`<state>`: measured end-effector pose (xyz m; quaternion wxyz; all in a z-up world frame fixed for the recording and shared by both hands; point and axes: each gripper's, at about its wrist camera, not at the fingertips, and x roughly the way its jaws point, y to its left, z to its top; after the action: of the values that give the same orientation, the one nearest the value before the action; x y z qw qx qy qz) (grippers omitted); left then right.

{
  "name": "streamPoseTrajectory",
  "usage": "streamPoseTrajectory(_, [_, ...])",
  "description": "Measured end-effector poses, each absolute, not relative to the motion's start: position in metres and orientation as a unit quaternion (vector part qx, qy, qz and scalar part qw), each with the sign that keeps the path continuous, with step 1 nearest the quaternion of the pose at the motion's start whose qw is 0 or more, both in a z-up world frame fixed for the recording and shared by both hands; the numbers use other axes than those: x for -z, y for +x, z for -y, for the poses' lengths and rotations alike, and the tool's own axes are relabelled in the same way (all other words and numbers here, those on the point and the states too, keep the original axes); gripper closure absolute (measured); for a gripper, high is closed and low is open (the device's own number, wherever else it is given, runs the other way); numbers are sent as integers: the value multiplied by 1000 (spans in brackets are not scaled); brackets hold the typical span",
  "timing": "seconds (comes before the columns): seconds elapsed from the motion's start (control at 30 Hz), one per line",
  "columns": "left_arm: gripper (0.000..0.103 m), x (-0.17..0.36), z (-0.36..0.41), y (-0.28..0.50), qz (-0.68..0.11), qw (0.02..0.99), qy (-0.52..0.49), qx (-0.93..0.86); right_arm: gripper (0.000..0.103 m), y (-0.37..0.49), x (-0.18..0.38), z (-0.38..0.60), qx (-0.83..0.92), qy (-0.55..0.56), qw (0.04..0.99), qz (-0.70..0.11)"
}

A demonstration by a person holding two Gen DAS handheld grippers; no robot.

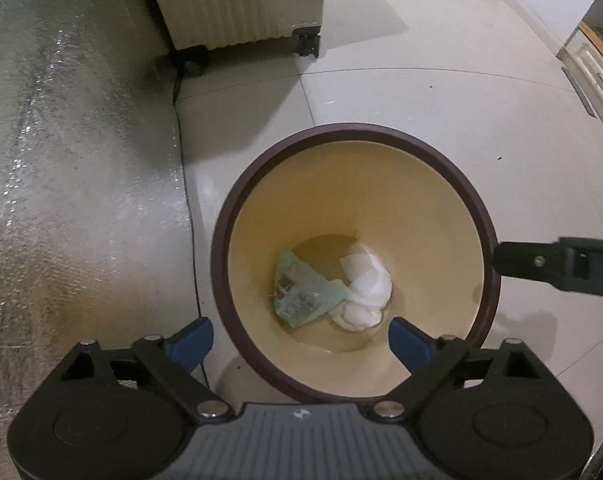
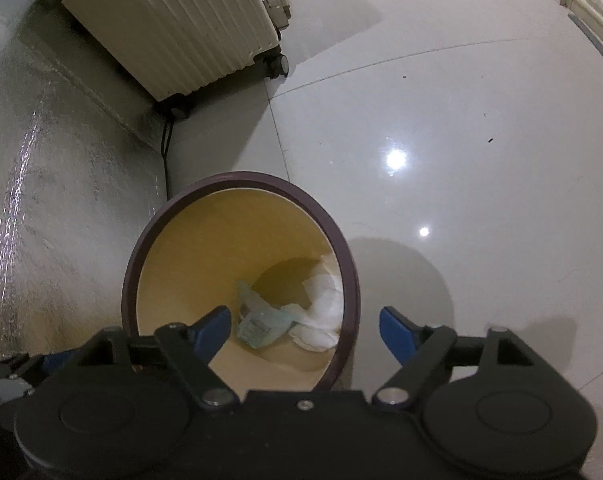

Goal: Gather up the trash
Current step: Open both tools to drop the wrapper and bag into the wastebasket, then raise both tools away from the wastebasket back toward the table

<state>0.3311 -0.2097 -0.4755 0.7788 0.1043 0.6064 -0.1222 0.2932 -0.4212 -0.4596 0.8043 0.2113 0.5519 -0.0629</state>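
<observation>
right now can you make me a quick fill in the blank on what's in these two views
1. The crumpled white paper and the green wrapper lie at the bottom of the ____.
2. The bin's rim is dark ____.
3. The left tongs stand ____, with nothing between them.
4. The ribbed cream suitcase stands on small black ____.

Missing words: bin; brown; open; wheels

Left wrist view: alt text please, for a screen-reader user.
Round tan waste bin with dark brown rim seen from above, holding a crumpled white tissue and a pale green printed wrapper. The open, empty left gripper hangs over it on a glossy tiled floor.
</observation>
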Motion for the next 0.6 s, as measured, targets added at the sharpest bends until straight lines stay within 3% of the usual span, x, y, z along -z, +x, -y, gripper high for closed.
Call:
streamPoseTrajectory(0.3, [0, 465, 198, 322, -614, 778, 97, 90, 0, 275, 445, 417, 52, 185, 811, -553])
streamPoseTrajectory(0.6, [0, 448, 186, 303, -617, 779, 90, 72, 0, 255, 421, 417, 63, 165, 822, -541])
